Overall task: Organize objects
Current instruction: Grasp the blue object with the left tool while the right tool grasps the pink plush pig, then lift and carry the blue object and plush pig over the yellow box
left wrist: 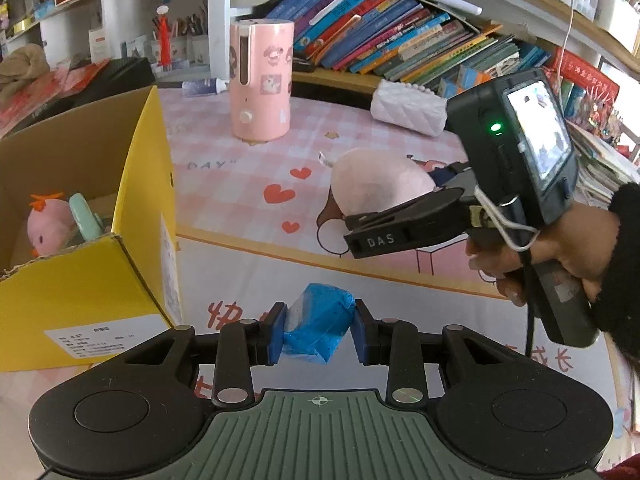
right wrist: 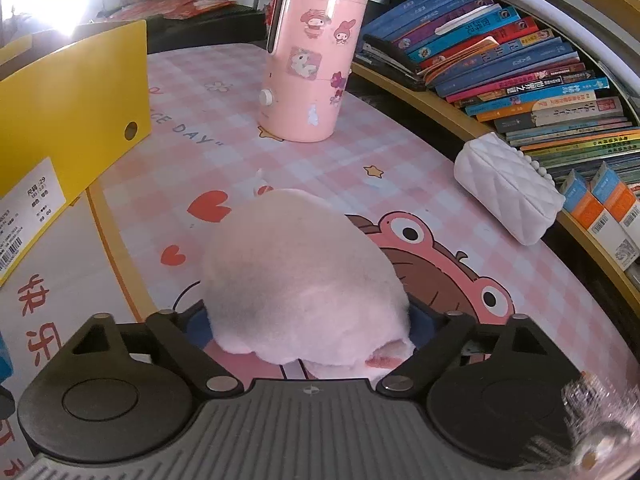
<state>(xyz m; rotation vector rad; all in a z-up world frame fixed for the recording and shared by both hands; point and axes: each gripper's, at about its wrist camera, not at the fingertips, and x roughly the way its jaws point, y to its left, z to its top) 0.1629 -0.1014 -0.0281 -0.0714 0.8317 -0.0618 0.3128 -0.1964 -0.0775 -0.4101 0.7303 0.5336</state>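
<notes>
Setting: pink checked desk (right wrist: 360, 160) with cartoon prints, bookshelves crowding behind it.
Blue packet (left wrist: 318, 330): one, being pinched between the blue pads of the left claw (left wrist: 318, 330), hanging above the desk's front edge, just right of the box.
Pink plush (right wrist: 304, 280): one large one, lying on the desk; the right claw (right wrist: 310, 330) is sitting wide around its near end, pads mostly hidden, so I cannot tell whether it is squeezing yet.
Yellow box (left wrist: 132, 264): one, open, on the left; it is holding one small pink plush toy (left wrist: 50, 222) and a mint-green item (left wrist: 86, 216).
Step in hand: judging by the load, the packet is heading for the box while the plush is being picked up.
Next move: swinging the left claw leftward over the box wall before letting go.
Others: one pink canister (right wrist: 312, 60), one white quilted pouch (right wrist: 508, 188), both standing well apart from the claws.
</notes>
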